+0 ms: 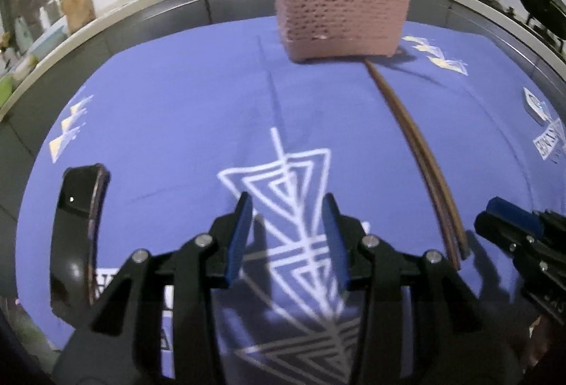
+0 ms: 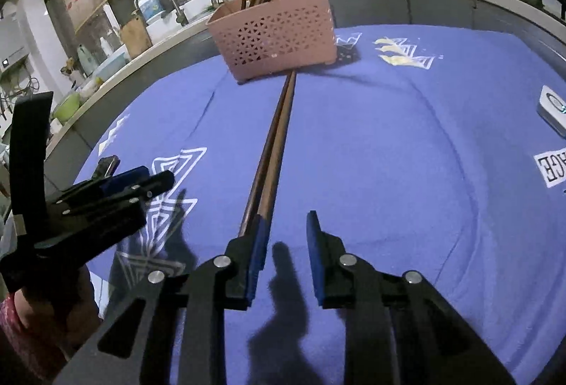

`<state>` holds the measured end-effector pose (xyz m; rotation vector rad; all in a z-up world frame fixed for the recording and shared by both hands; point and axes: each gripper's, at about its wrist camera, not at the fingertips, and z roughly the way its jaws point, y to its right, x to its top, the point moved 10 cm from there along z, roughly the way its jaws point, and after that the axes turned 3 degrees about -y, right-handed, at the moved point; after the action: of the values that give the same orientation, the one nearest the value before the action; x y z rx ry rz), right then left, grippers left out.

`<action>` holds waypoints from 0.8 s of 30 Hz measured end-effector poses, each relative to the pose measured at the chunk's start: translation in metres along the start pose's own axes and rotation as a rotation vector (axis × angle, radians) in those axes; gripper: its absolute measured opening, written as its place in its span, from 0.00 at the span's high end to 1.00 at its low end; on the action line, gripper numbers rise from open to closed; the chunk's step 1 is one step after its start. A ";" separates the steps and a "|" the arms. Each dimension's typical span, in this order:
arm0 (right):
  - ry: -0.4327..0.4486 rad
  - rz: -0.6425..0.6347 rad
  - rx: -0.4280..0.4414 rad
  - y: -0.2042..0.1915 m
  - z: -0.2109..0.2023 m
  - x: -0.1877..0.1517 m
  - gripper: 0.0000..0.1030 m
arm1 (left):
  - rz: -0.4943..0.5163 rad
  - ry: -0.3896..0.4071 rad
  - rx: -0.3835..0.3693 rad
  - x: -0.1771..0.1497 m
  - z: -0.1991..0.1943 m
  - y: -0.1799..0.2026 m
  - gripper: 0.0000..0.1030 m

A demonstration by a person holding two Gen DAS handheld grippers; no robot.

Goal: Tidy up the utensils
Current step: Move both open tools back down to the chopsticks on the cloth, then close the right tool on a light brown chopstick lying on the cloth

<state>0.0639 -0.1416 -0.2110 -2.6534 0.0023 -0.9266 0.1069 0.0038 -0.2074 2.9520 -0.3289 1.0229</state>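
From the left wrist, the left gripper [image 1: 287,240] hangs open and empty over the blue cloth [image 1: 177,109], while a pair of chopsticks [image 1: 421,158] lies flat to its right, running up to the foot of the pink basket [image 1: 343,17]. From the right wrist, the right gripper [image 2: 284,257] is open too, its left finger beside the near ends of the chopsticks [image 2: 276,151]. They look light, stiff, thin and likely slippery, so I would pinch both together near those ends.

Left gripper [image 1: 287,236] and right gripper [image 2: 284,254] both gape, side by side
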 end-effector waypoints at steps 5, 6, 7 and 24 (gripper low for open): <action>-0.005 -0.031 -0.007 -0.005 0.005 0.001 0.76 | -0.017 -0.020 0.025 -0.003 0.003 -0.012 0.62; -0.008 -0.035 -0.009 -0.006 0.005 0.001 0.76 | -0.017 -0.024 0.028 -0.004 0.005 -0.012 0.62; -0.011 -0.038 -0.011 -0.006 0.007 0.000 0.76 | -0.015 -0.028 0.029 -0.004 0.007 -0.011 0.62; -0.006 -0.091 -0.072 -0.004 0.014 0.000 0.76 | -0.018 -0.024 0.037 -0.003 0.010 -0.013 0.57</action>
<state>0.0719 -0.1335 -0.2195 -2.7427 -0.0884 -0.9646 0.1137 0.0168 -0.2161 2.9965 -0.2855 1.0038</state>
